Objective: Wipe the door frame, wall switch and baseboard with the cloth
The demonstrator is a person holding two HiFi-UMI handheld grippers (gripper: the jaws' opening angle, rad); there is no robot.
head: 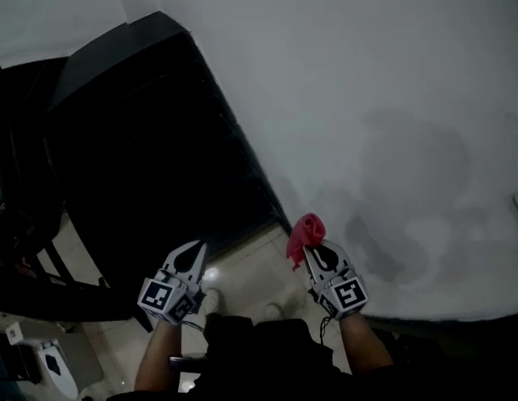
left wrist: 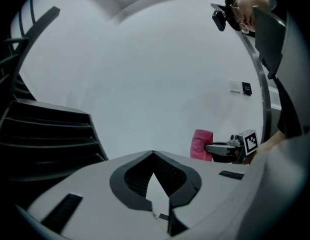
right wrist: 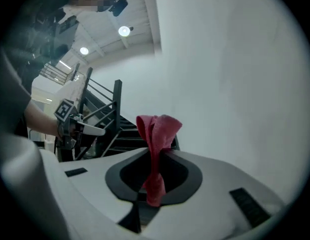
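Between the closed jaws of our right claw (head: 317,253) the cloth (head: 307,230) stands bunched, long axis upward, near the white wall (head: 368,98) ahead. The plate we take for the switch (left wrist: 241,87) lies off to that claw's right, so that claw is nearer. Our left claw (head: 195,256) is closed on nothing.

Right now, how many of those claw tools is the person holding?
2. The left claw is at lower left, shut and empty; the right claw, lower right by the wall, pinches a red cloth.
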